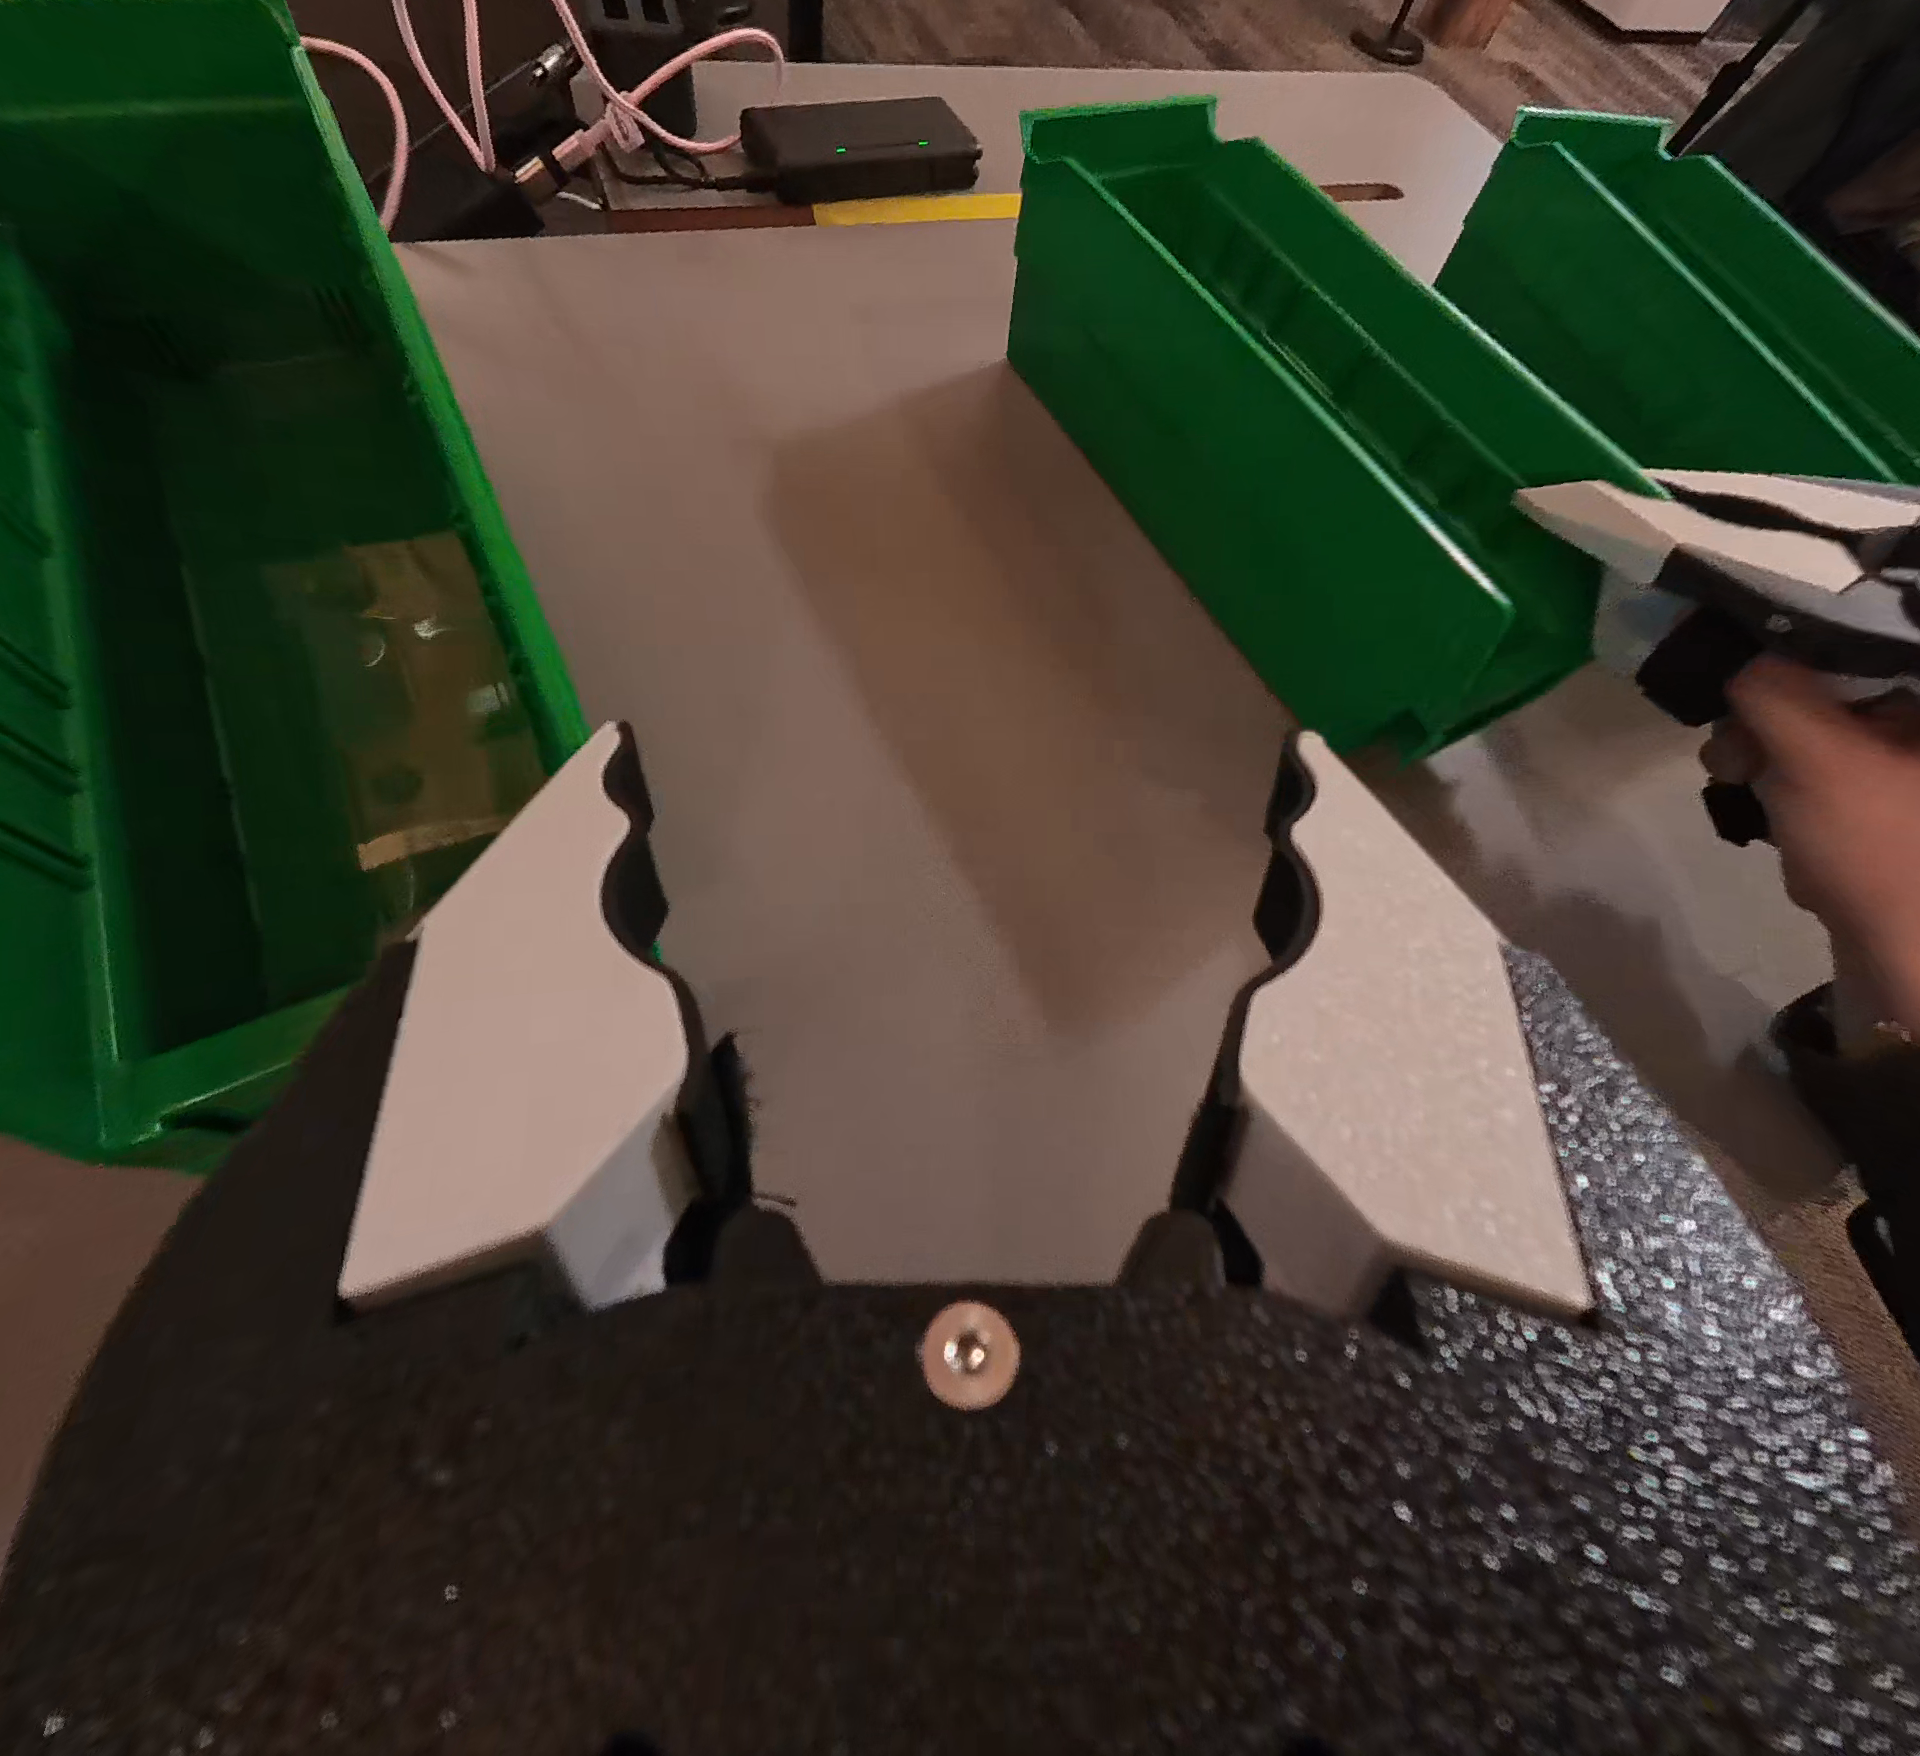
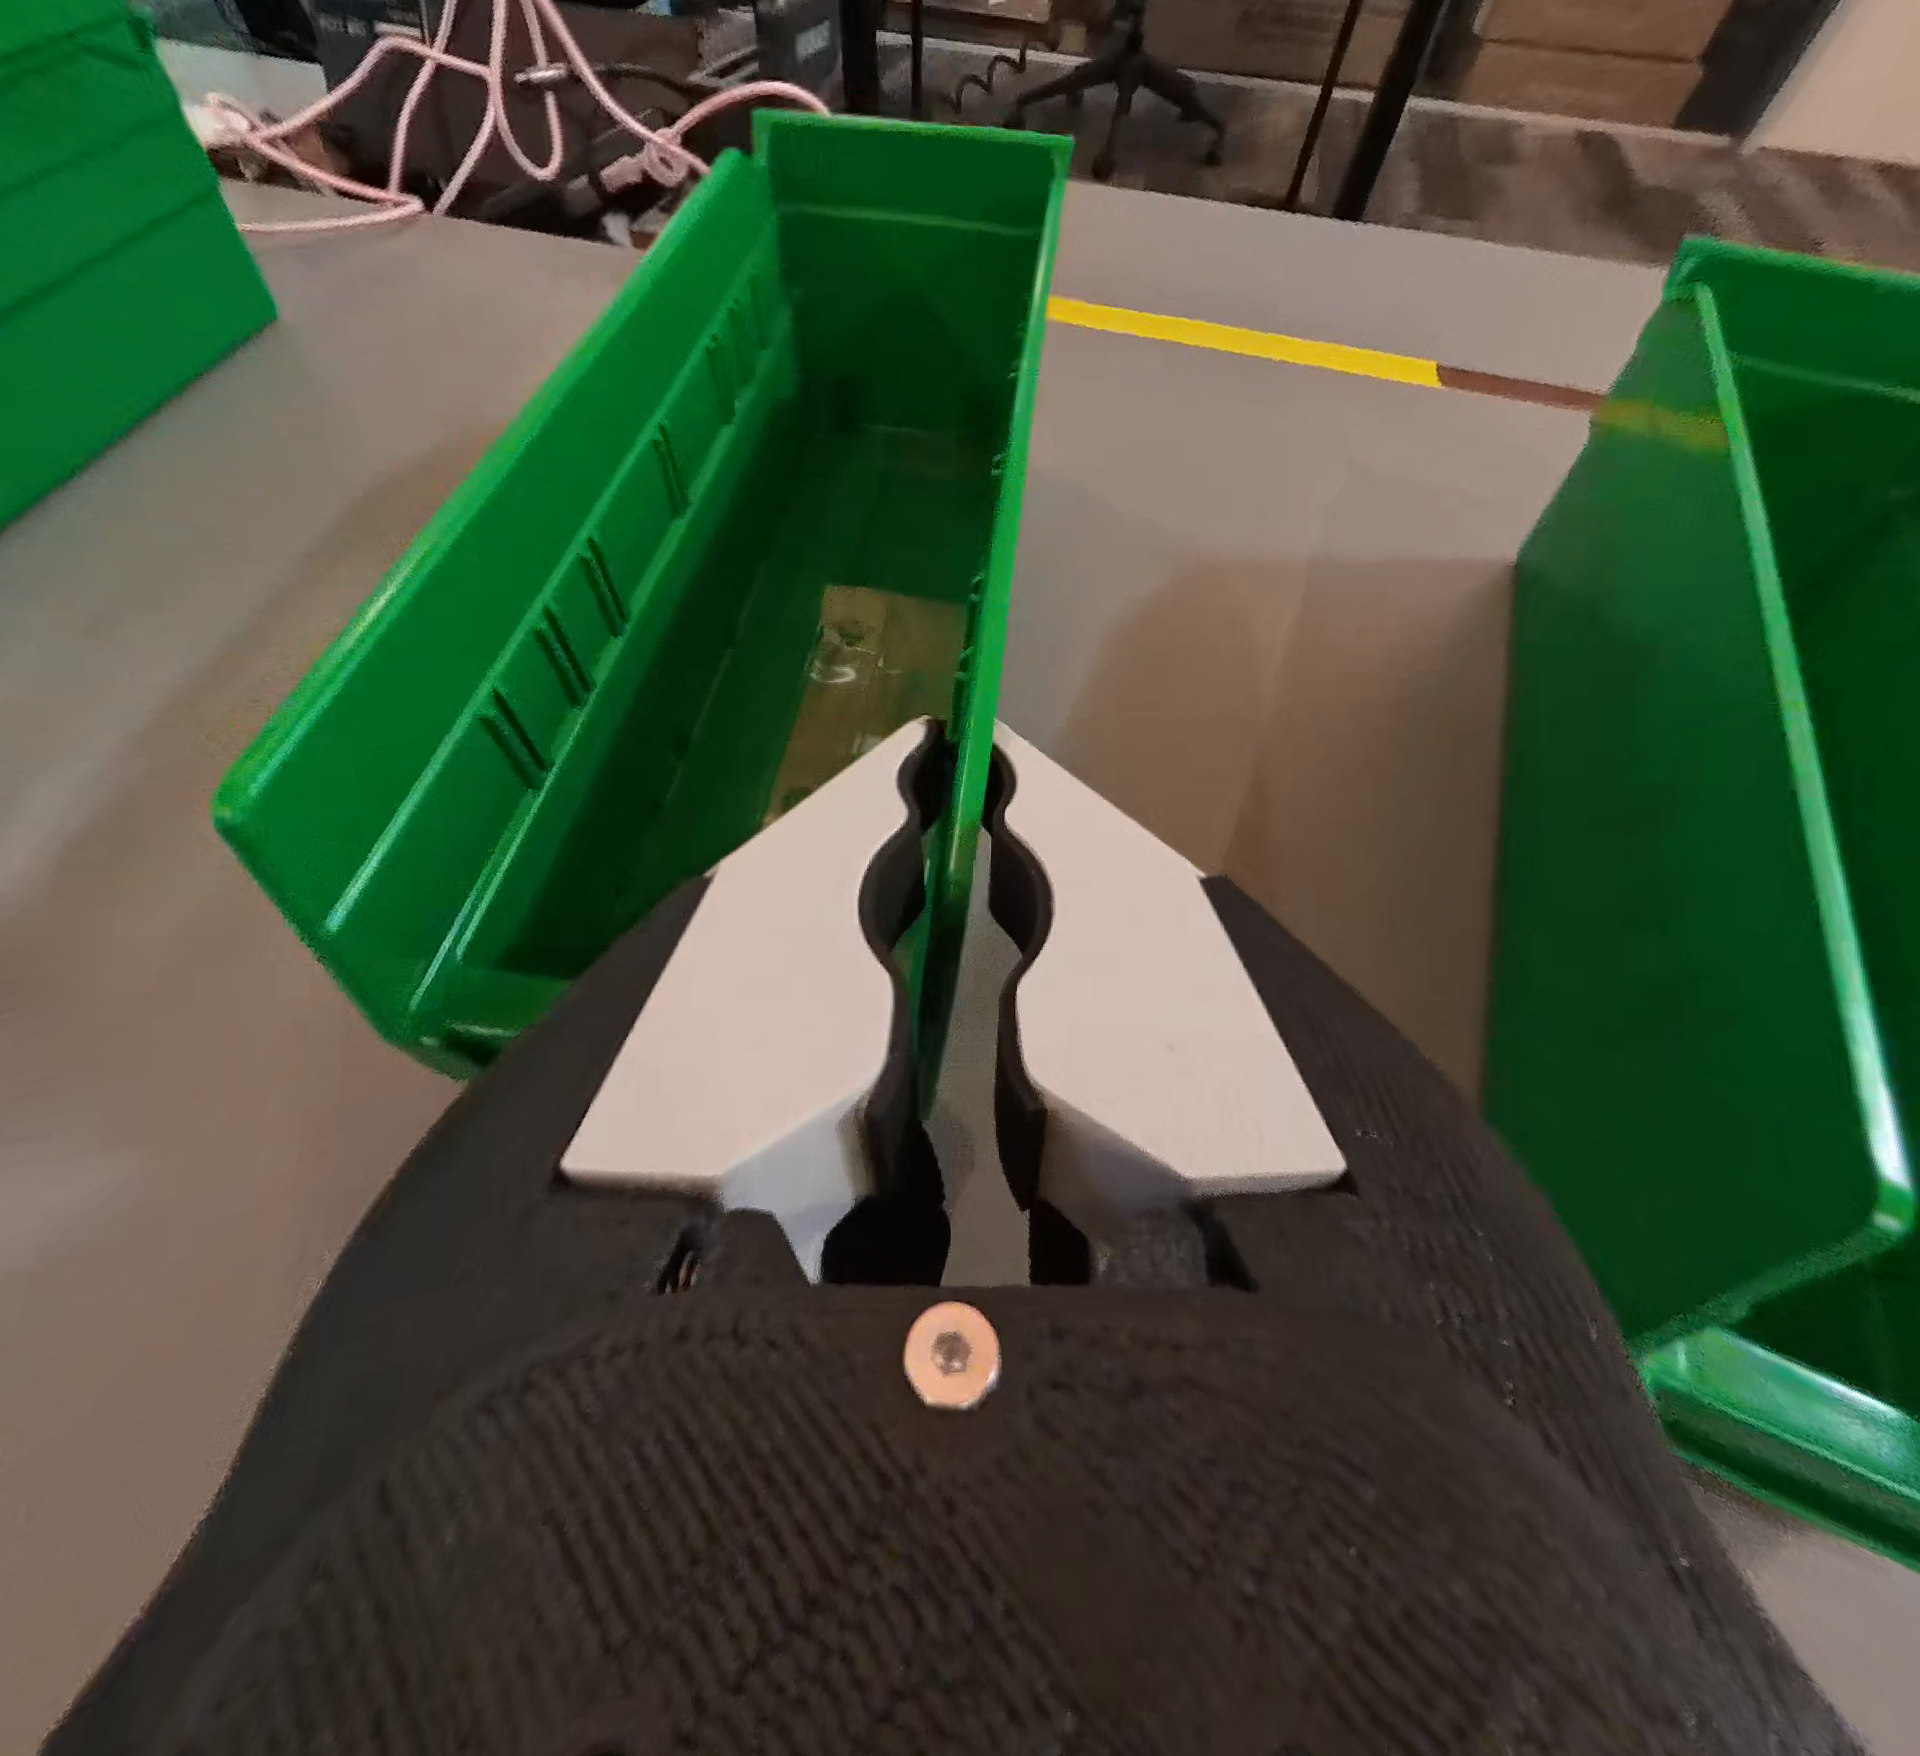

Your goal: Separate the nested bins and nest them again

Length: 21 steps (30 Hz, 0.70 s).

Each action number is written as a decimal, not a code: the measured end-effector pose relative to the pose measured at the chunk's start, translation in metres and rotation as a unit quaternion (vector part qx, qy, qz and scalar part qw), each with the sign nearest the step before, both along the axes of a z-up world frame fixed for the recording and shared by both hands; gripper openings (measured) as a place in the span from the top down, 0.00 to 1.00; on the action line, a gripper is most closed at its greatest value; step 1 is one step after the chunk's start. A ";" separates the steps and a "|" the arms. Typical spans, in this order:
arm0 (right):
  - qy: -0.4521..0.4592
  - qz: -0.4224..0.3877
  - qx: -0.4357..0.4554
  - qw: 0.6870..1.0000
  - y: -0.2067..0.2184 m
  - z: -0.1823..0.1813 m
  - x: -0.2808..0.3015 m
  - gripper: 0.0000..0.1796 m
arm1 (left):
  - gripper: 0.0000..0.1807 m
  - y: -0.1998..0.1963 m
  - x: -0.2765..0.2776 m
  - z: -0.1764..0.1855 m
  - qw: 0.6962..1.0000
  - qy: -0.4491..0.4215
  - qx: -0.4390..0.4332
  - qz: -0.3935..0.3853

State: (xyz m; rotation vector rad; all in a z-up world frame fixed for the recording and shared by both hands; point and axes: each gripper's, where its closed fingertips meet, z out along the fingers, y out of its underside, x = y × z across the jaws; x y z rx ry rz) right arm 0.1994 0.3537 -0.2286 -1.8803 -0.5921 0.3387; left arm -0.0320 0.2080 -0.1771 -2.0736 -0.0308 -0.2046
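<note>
Fingers of the right gripper [image 2: 951, 885] are pinched on the near right wall of the middle green bin [image 2: 665, 626], whose long axis runs straight ahead from them, tilted up off the grey table [image 2: 1226, 563]. The left gripper [image 1: 961, 875] hangs wide open and empty over bare tabletop. Left bin [image 1: 208, 563] sits just beside it; a third bin [image 1: 1683, 314] stands farther right.

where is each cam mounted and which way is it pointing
Left wrist view: on the open left gripper, looking across the grey table; the person's hand shows.
Right wrist view: on the right gripper, shut on the middle green bin.
Shared: that middle green bin, the yellow tape and the pink cable.
</note>
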 end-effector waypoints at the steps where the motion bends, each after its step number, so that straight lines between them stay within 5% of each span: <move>1: 0.012 -0.006 -0.008 1.000 0.002 0.000 0.005 0.98 | 0.35 0.000 0.001 0.000 1.000 0.002 0.000 -0.001; 13: 0.051 -0.114 -0.013 0.992 0.023 0.005 0.068 0.99 | 0.35 0.008 0.021 -0.009 1.000 0.007 -0.018 -0.023; 21: 0.035 -0.107 -0.107 0.988 0.009 -0.007 0.071 0.90 | 0.35 0.012 0.029 -0.010 0.999 0.017 -0.024 -0.030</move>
